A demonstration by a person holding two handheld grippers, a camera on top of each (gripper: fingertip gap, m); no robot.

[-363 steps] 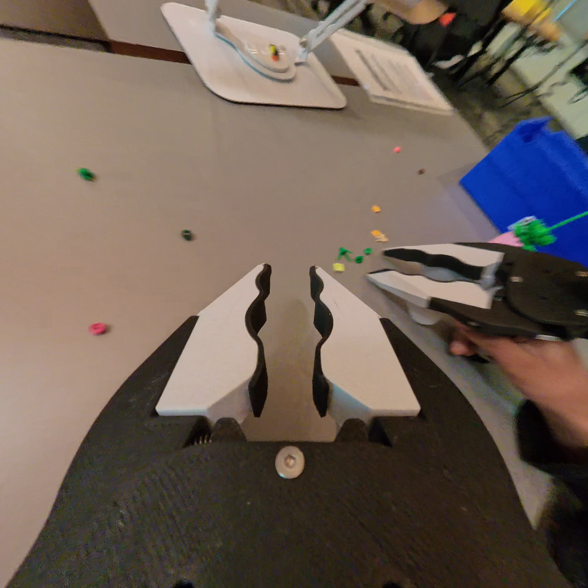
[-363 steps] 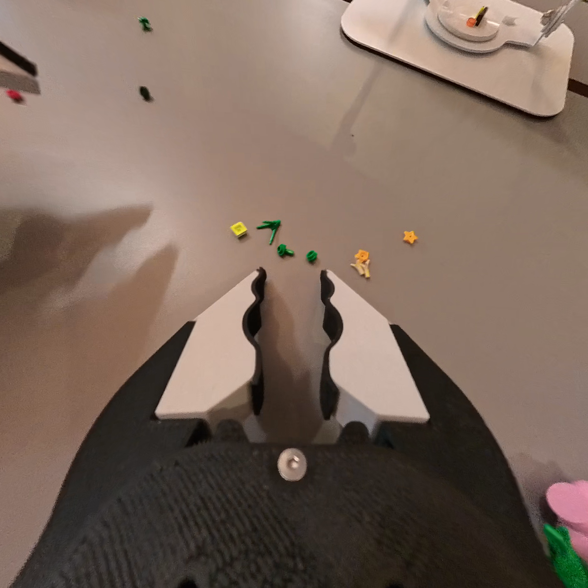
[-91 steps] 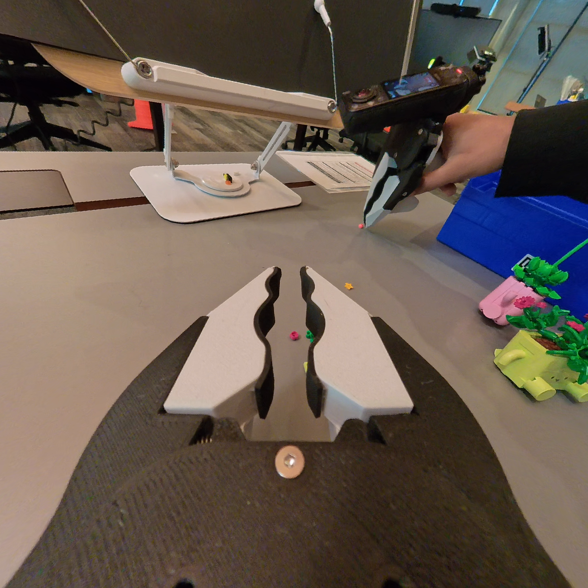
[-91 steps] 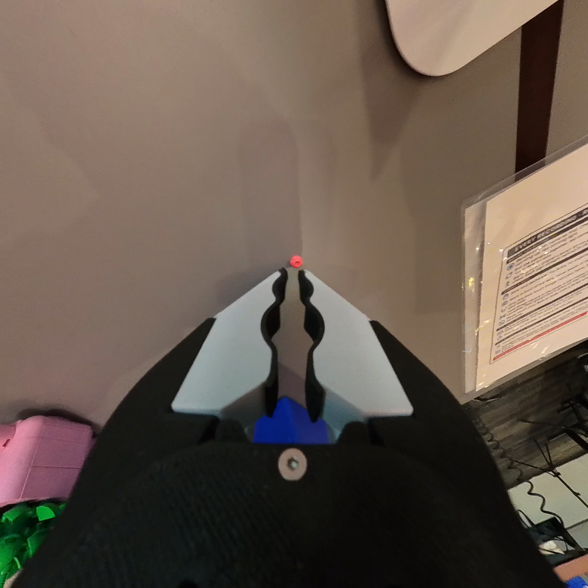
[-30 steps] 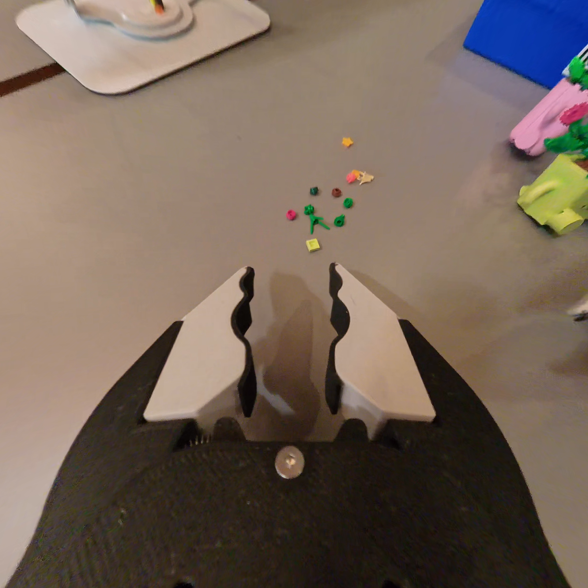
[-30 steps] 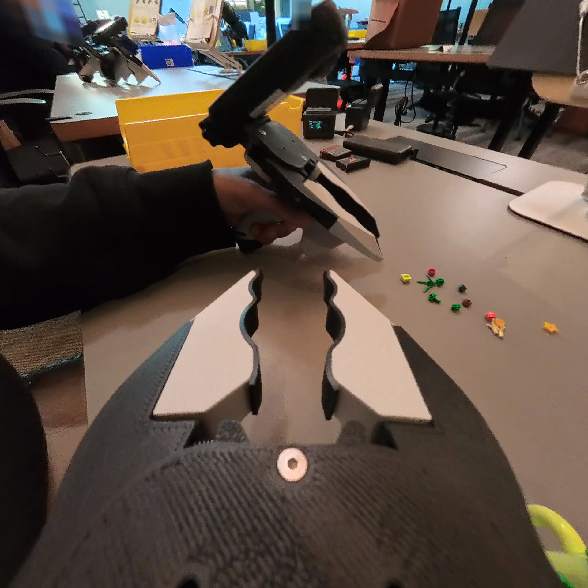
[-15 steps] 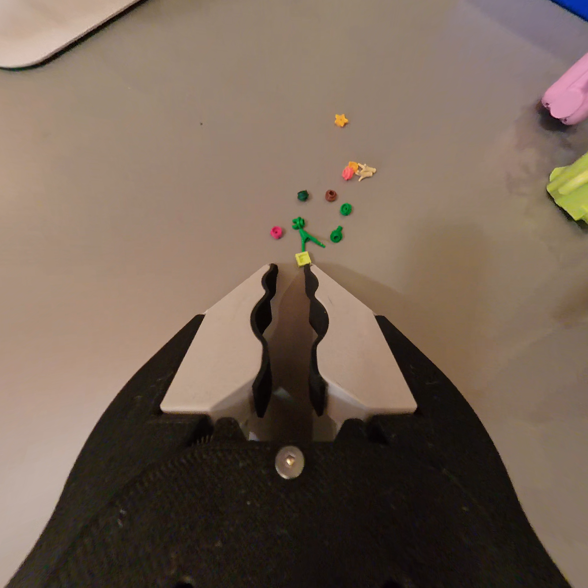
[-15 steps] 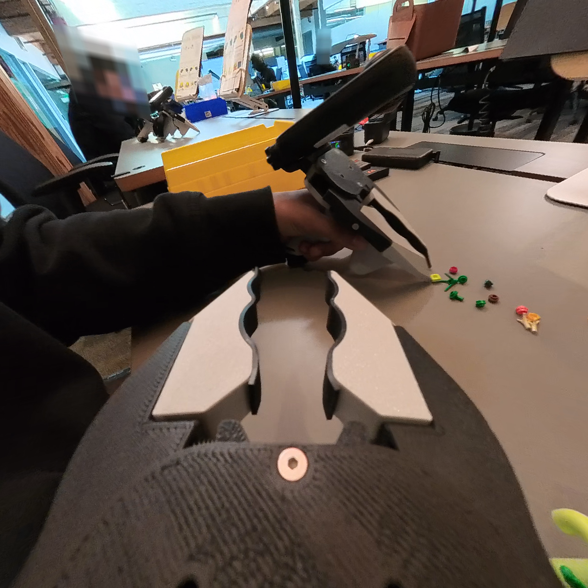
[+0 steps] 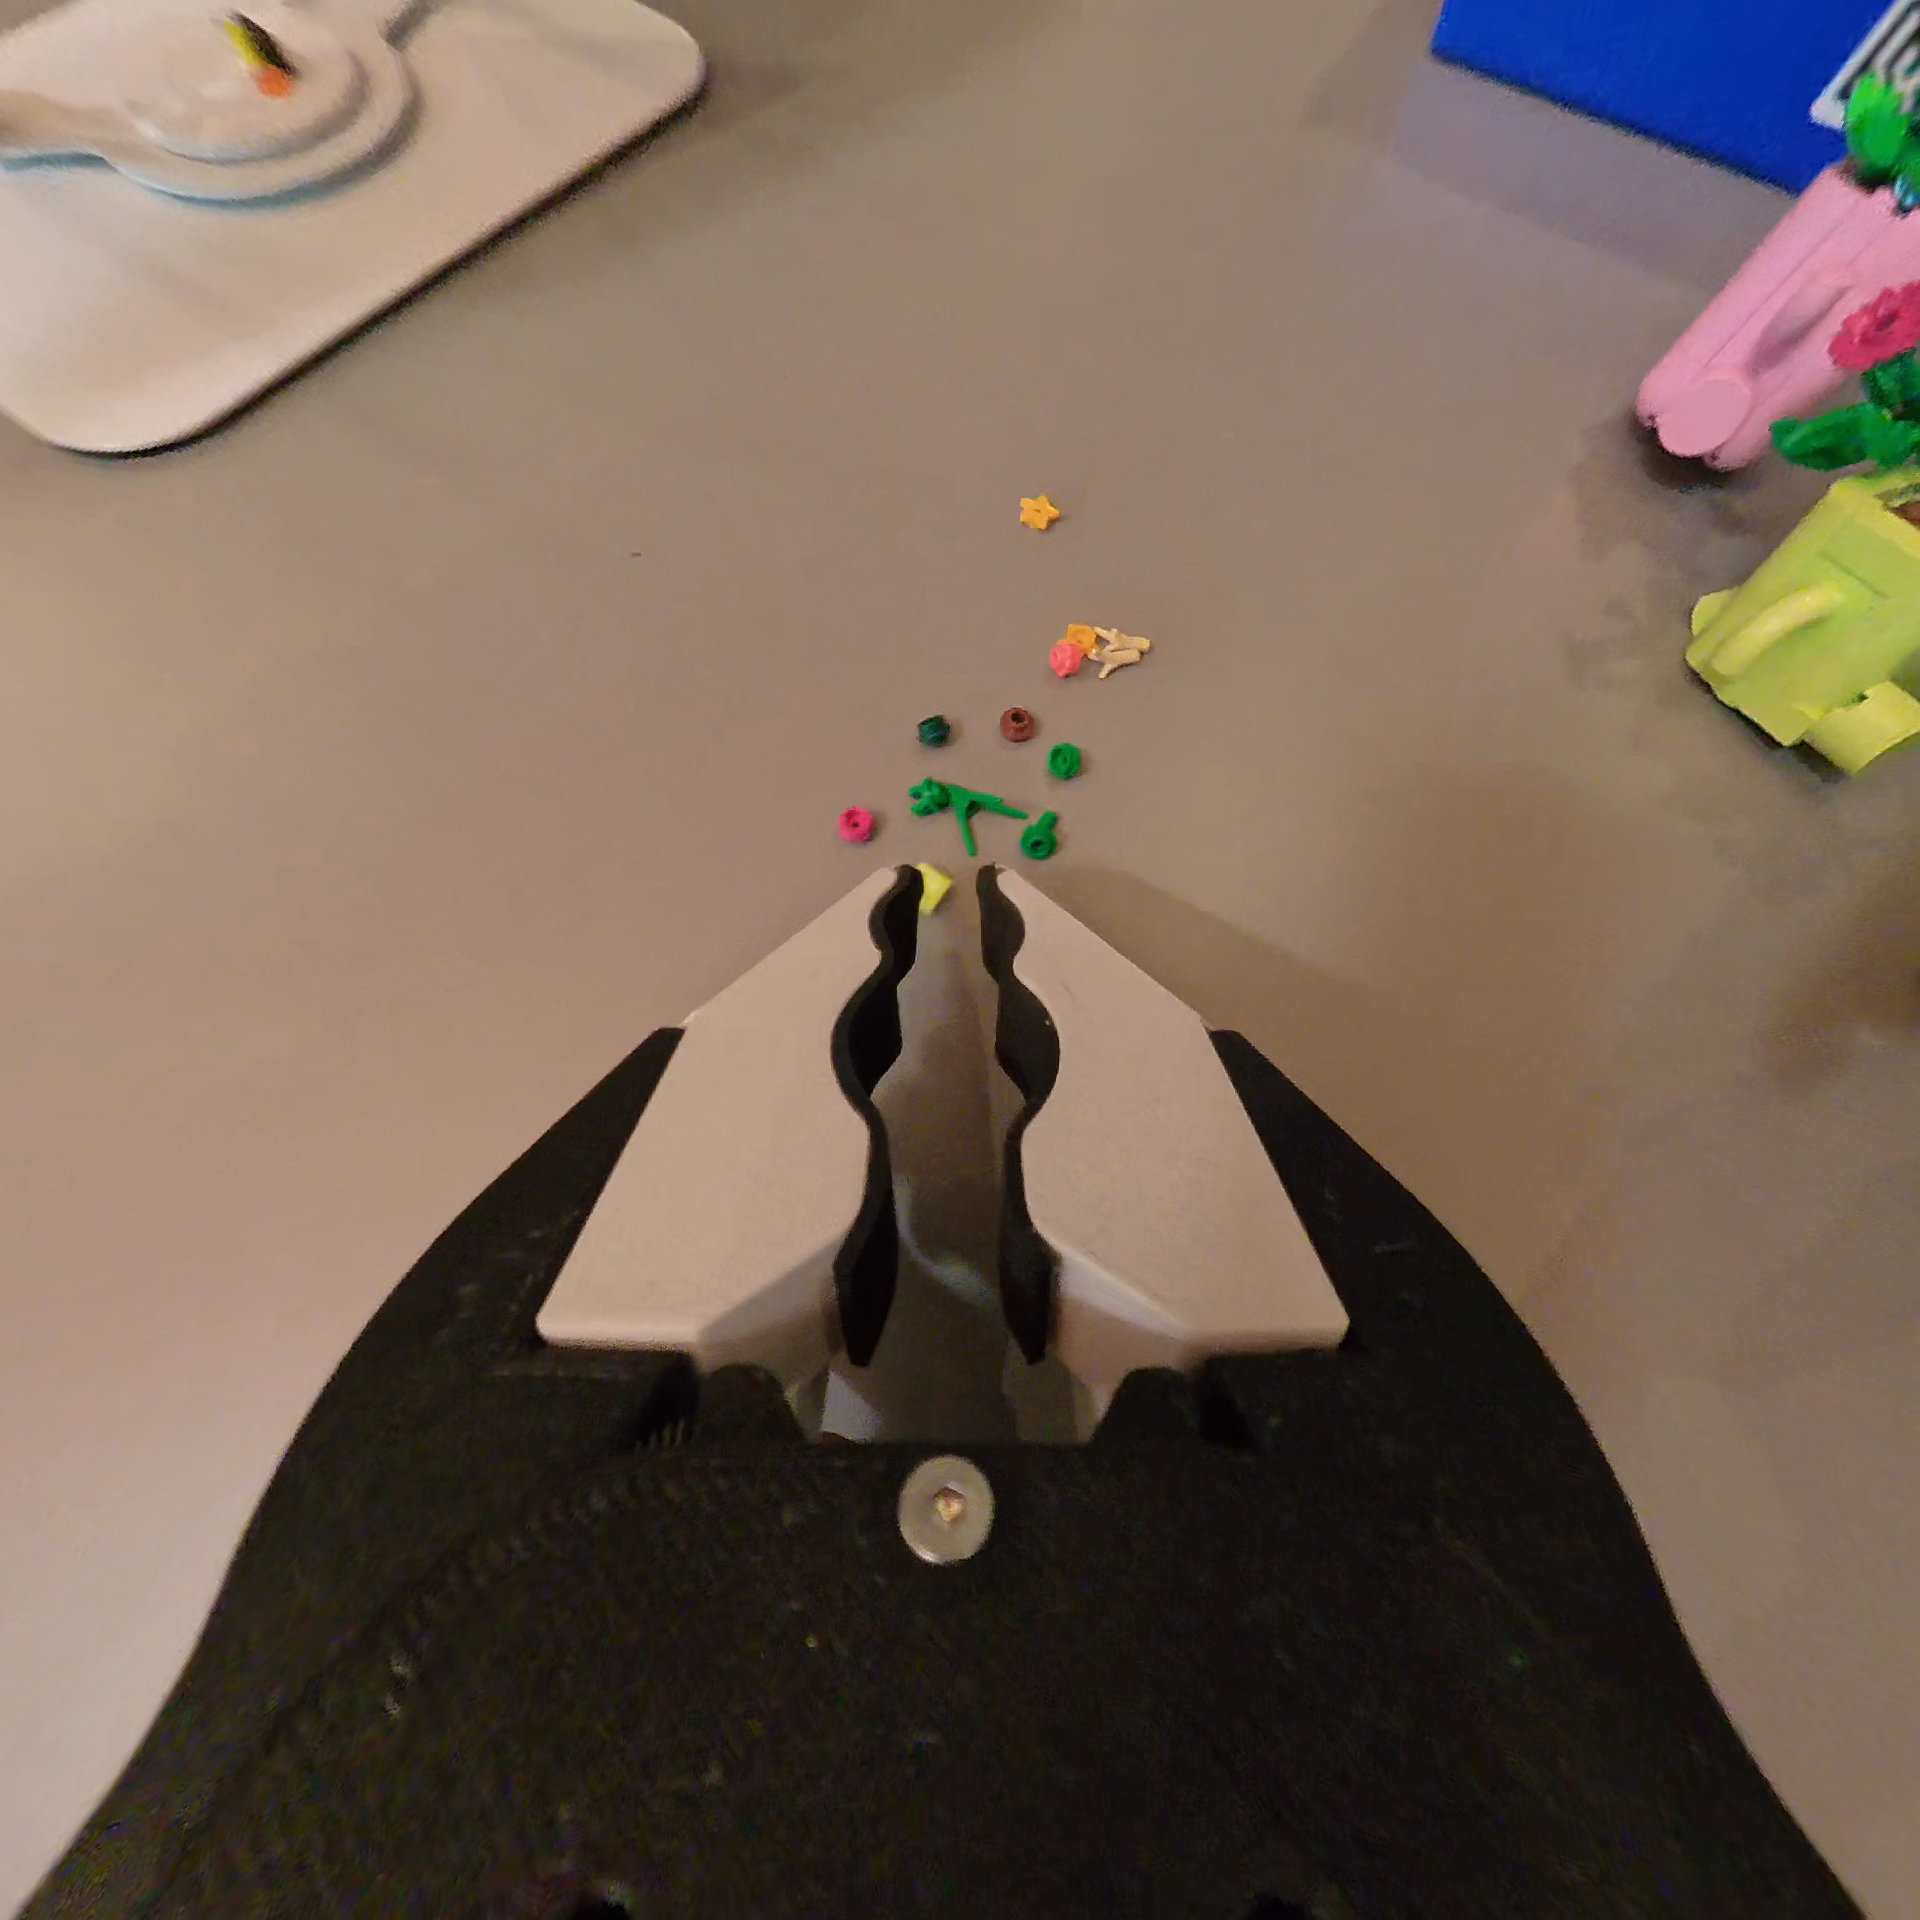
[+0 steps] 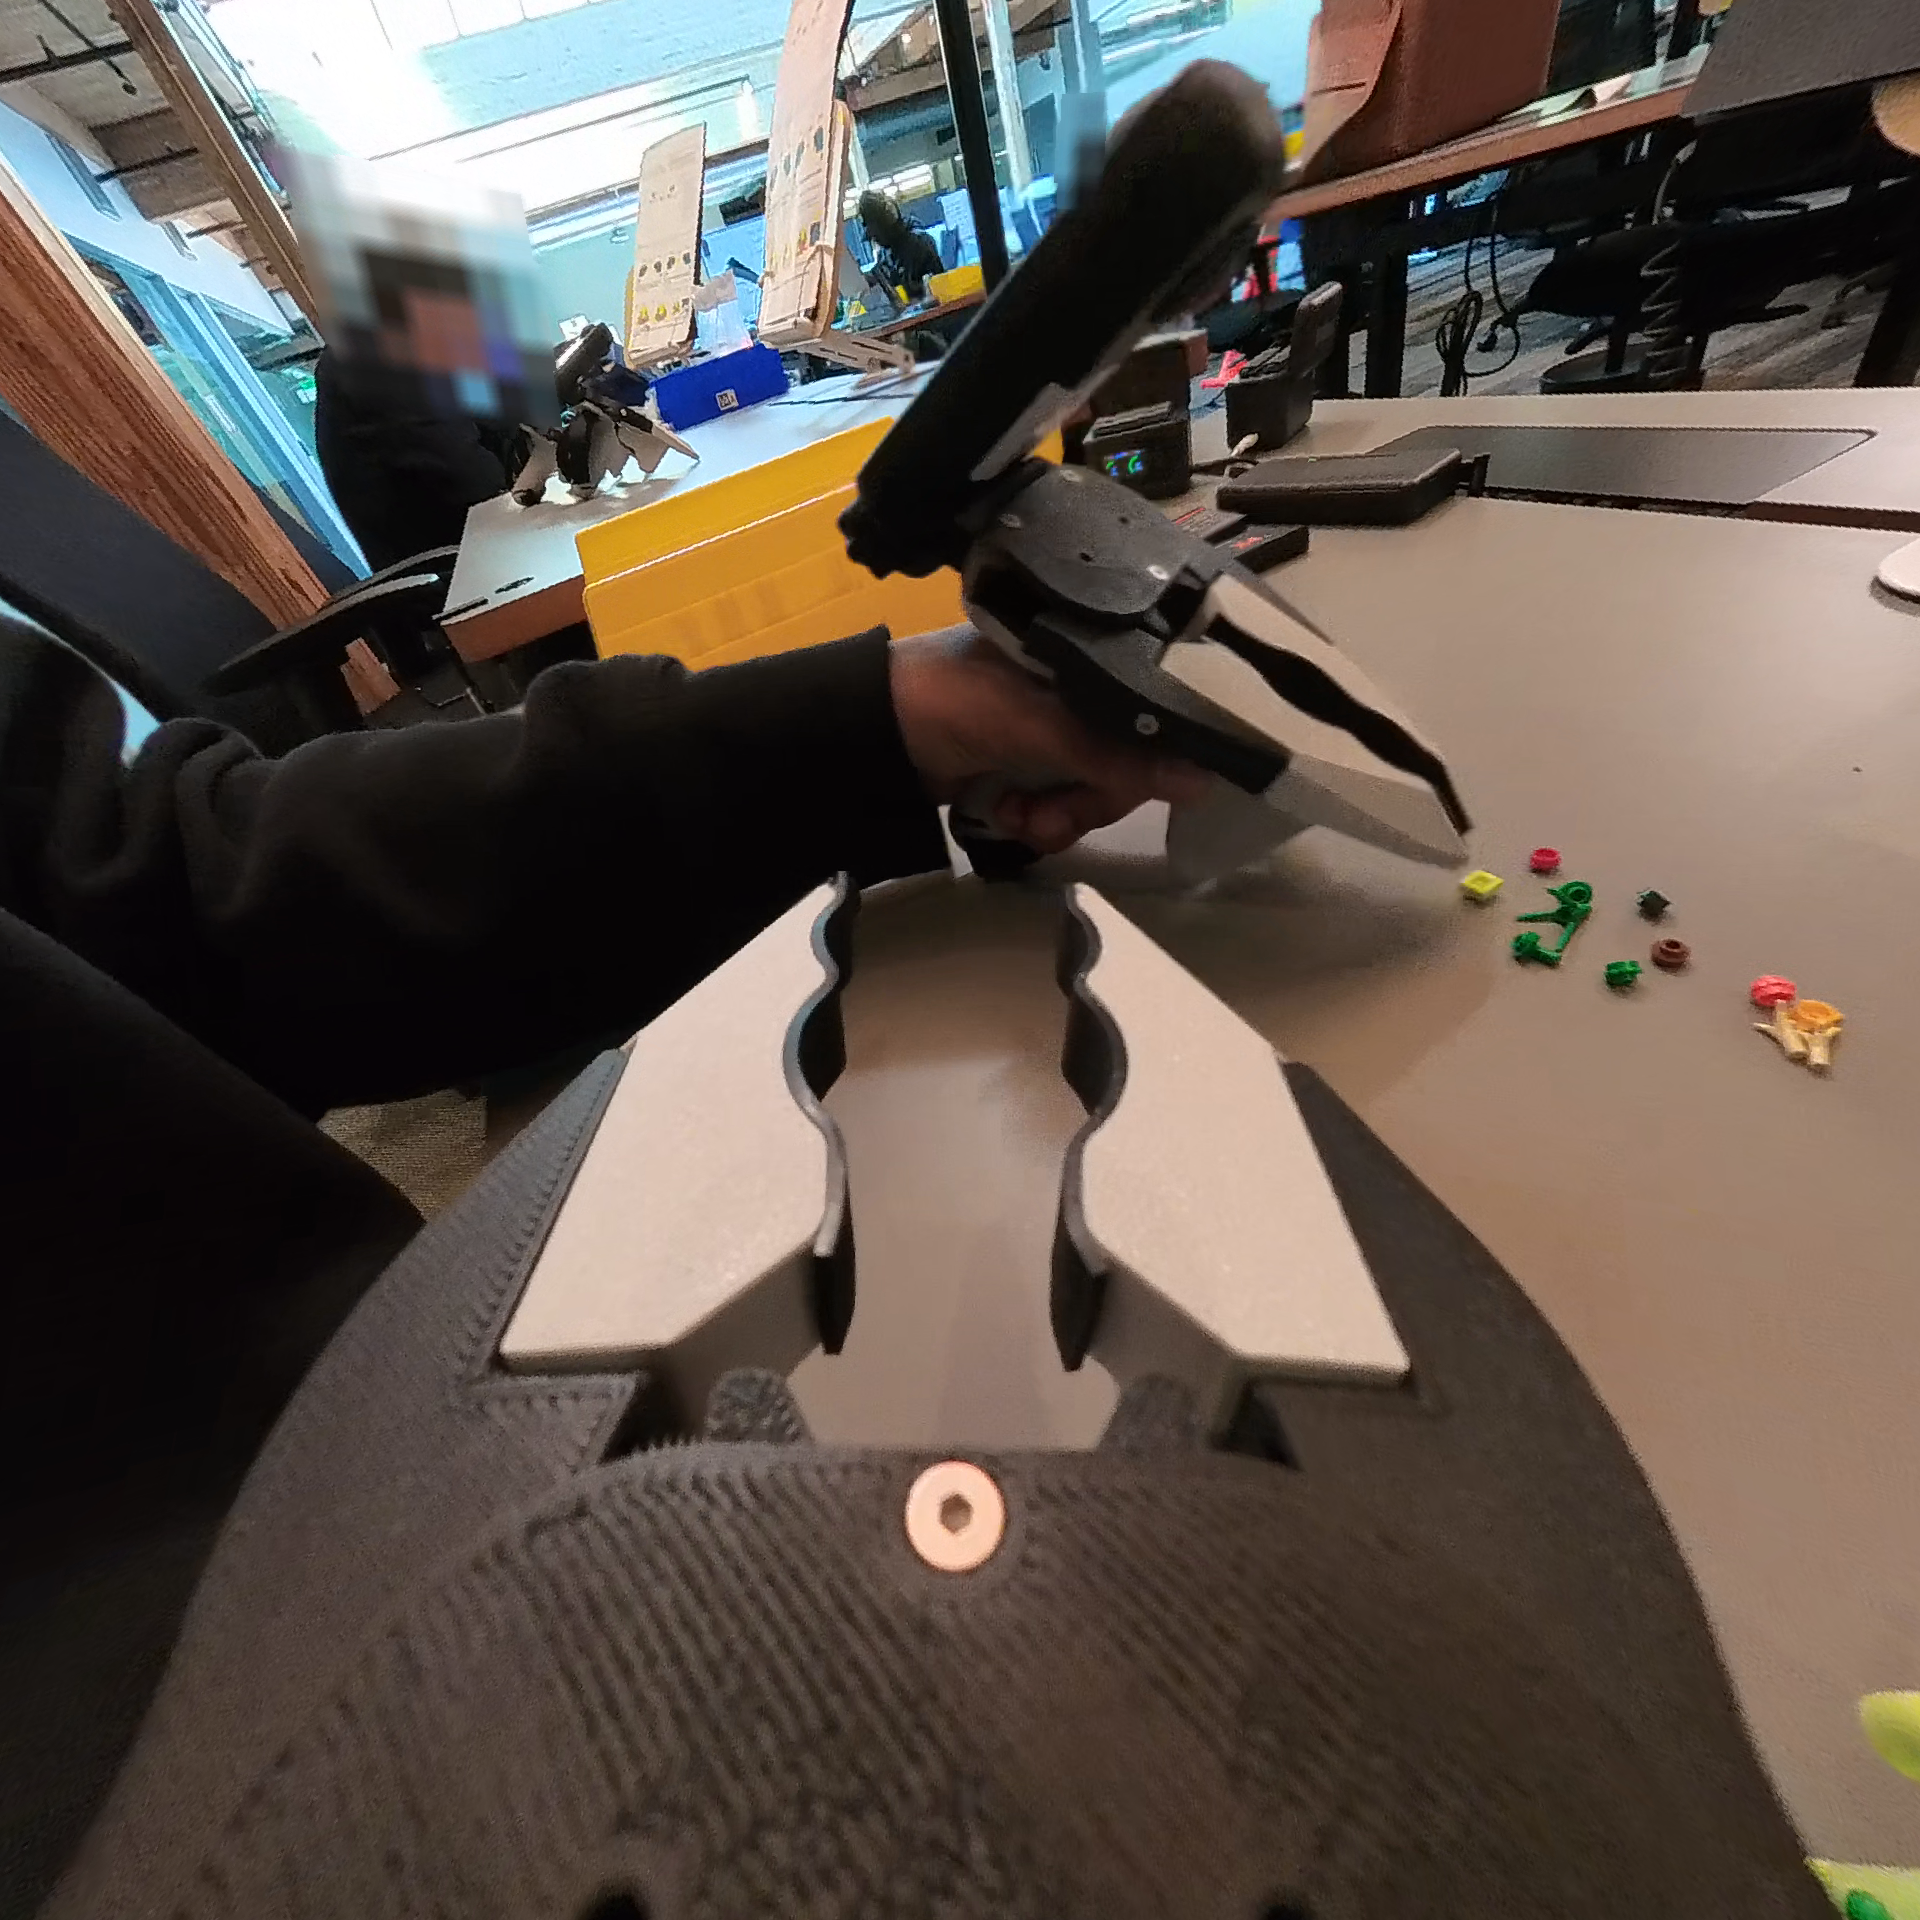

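My left gripper [image 9: 942,875] is low over the grey table [image 9: 520,727], its jaws only narrowly apart. A small yellow-green square piece [image 9: 933,888] lies between its fingertips, against the left one, with a gap to the right one. The right wrist view shows the left gripper [image 10: 1452,831] tilted down with that piece [image 10: 1481,884] on the table at its tips. Beyond lie a pink stud [image 9: 856,824], a green stem [image 9: 971,810], several green and brown studs and an orange star [image 9: 1038,511]. My right gripper [image 10: 958,899] is open and empty, held above the table near the person's sleeve [image 10: 520,831].
A pink pot [image 9: 1766,312] and a lime-green pot [image 9: 1808,644] with toy plants stand at the right, before a blue bin [image 9: 1662,73]. A white stand base [image 9: 312,208] sits at the far left. A yellow bin [image 10: 748,582] and black devices [image 10: 1340,488] lie beyond the left gripper. From my left tips it is roughly 11 cm to the orange star [image 9: 1038,511]; from my right, 20 cm.
My left gripper has come down and forward to the pile and narrowed its jaws, so the yellow-green piece now sits between its tips. My right gripper stays open and has barely moved.
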